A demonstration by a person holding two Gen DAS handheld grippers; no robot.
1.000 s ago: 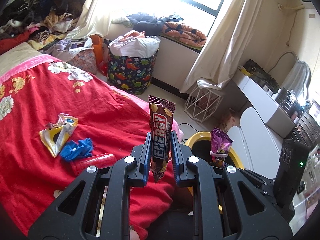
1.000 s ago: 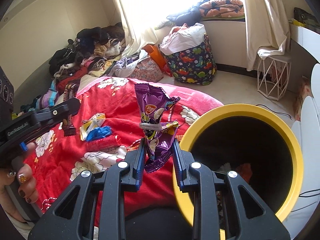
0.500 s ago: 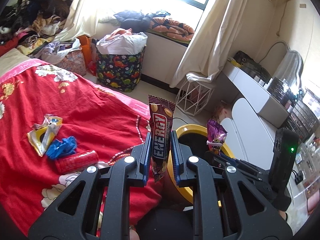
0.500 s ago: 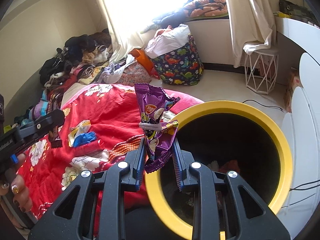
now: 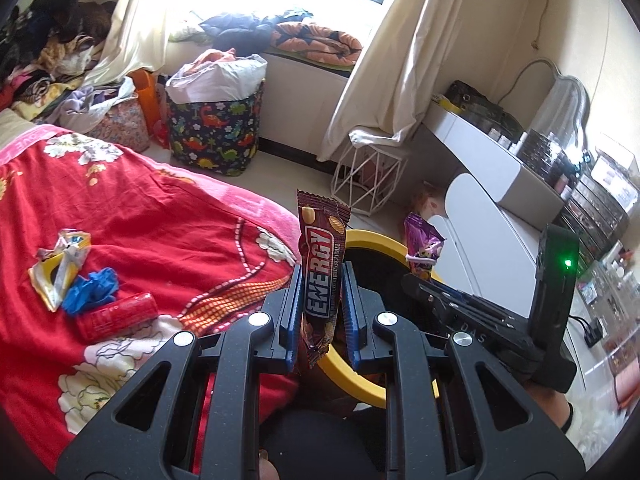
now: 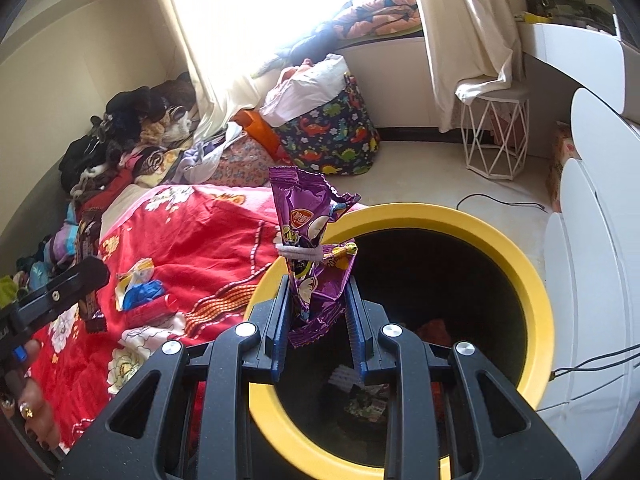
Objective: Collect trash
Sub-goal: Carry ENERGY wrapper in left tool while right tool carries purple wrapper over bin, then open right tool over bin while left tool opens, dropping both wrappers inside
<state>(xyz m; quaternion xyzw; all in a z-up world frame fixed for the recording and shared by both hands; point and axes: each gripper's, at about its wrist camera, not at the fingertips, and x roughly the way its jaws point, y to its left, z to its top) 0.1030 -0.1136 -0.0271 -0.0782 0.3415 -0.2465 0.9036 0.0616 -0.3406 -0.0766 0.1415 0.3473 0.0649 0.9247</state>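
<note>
My left gripper (image 5: 320, 312) is shut on a dark red "ENERGY" bar wrapper (image 5: 322, 276) that stands upright, at the edge of the red bed beside the yellow-rimmed bin (image 5: 372, 242). My right gripper (image 6: 316, 316) is shut on a purple snack bag (image 6: 308, 232), held over the bin's near left rim (image 6: 520, 272). Trash lies in the bin's dark bottom (image 6: 364, 396). On the red blanket (image 5: 160, 232) lie a yellow-white wrapper (image 5: 60, 264), a blue glove (image 5: 94, 286) and a red can (image 5: 118, 314). The purple bag (image 5: 422, 244) and the right gripper (image 5: 424, 284) also show in the left wrist view.
A dinosaur-print basket (image 5: 216, 136) full of laundry stands on the floor by the window wall. A white wire stool (image 5: 368, 184) stands under the curtain. White rounded furniture (image 6: 592, 240) flanks the bin on the right. Clothes are piled at the bed's head (image 6: 132, 128).
Both grippers have shifted to the right, away from the bed and toward the bin. The purple bag now hangs over the bin's rim. Both grips are unchanged.
</note>
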